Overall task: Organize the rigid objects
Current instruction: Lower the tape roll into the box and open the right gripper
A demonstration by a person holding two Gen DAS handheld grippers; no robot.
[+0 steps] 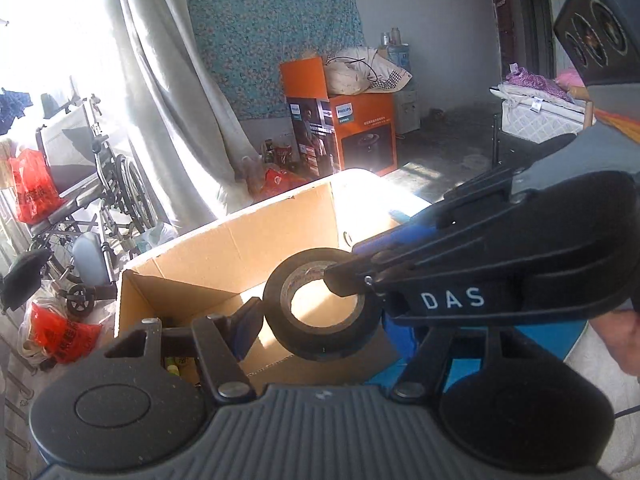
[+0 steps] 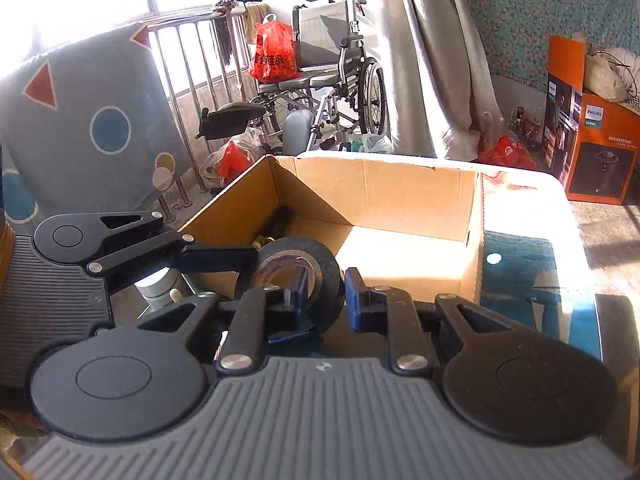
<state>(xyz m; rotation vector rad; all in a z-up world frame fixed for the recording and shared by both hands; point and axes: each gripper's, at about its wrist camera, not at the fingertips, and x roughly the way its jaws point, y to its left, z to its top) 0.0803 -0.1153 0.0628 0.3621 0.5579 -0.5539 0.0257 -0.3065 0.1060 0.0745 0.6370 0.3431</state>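
A black roll of electrical tape [image 1: 320, 312] with a pale printed core [image 2: 290, 270], tilted on edge, hangs over the open brown cardboard box [image 2: 360, 200] at six o'clock.

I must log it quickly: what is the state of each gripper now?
Left gripper: cannot be told, one jaw hidden.
Right gripper: closed on the black round tape roll.

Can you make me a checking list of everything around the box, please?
Surface: table with blue mat, sunlit.
Job's things: black tape roll held at the open cardboard box.
Clutter: white jar beside the box.
Grippers: right gripper jaws pinch the roll's wall; left gripper jaws seem to clamp across it.
Cables: black cord on bundle atop orange box.
Surroundings: wheelchair, curtain, red bag.
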